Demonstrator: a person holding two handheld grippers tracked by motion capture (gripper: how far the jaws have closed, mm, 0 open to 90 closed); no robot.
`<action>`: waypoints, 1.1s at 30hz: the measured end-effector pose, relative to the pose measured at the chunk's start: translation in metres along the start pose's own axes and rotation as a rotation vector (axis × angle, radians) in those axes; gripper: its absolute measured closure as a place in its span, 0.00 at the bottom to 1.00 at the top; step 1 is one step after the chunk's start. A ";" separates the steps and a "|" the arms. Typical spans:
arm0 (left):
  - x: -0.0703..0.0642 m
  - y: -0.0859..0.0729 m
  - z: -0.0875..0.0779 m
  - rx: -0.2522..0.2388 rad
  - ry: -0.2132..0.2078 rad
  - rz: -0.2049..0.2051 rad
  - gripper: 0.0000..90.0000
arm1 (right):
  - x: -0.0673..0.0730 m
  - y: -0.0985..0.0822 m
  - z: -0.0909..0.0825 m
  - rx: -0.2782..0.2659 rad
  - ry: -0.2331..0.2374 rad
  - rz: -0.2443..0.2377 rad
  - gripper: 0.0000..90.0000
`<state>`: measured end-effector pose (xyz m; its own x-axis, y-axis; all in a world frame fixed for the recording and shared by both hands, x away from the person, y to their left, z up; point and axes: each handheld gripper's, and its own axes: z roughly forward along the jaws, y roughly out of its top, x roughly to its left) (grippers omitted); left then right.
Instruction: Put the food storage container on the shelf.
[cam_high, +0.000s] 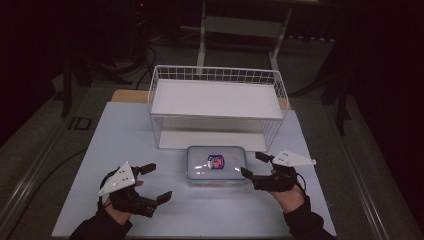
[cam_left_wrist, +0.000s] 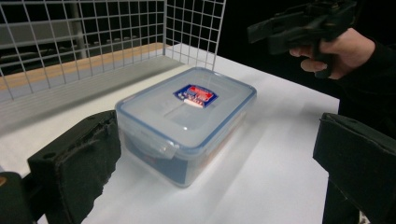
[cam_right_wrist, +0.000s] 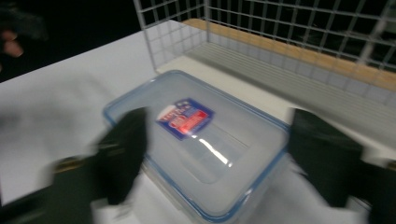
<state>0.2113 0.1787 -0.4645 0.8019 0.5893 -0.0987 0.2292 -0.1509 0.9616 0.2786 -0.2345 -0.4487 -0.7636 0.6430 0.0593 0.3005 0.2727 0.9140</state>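
Observation:
A clear plastic box (cam_high: 216, 165) with a blue-rimmed lid and a red and blue label lies flat on the white table top (cam_high: 125, 135), just in front of the wire basket. My left gripper (cam_high: 157, 182) hovers to the box's left, open and empty. In the left gripper view its jaws (cam_left_wrist: 217, 140) stand wide apart, with the box (cam_left_wrist: 187, 121) ahead between them. My right gripper (cam_high: 252, 164) is at the box's right end, open and holding nothing. The right gripper view is blurred; the jaws (cam_right_wrist: 219, 135) stand on either side of the box (cam_right_wrist: 201, 149) and are not pressing on it.
A white wire basket (cam_high: 215, 100) with a white shelf board stands behind the box, its open front facing me. Its mesh (cam_left_wrist: 93, 37) (cam_right_wrist: 280, 28) is close behind the box. The room around the table is dark, with a table frame farther back.

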 end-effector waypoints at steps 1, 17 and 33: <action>-0.001 0.004 0.001 0.000 -0.004 0.006 0.01 | 0.001 0.001 -0.001 -0.002 0.004 -0.007 0.15; 0.014 0.057 0.035 0.052 -0.047 -0.069 0.00 | -0.004 0.010 -0.017 -0.035 0.005 -0.025 0.15; 0.057 0.031 0.096 0.206 -0.068 -0.302 0.00 | -0.008 -0.001 -0.002 0.019 -0.018 0.035 0.11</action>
<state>0.3168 0.1311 -0.4649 0.7142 0.5788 -0.3936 0.5619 -0.1389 0.8154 0.2833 -0.2416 -0.4496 -0.7417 0.6655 0.0839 0.3383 0.2632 0.9035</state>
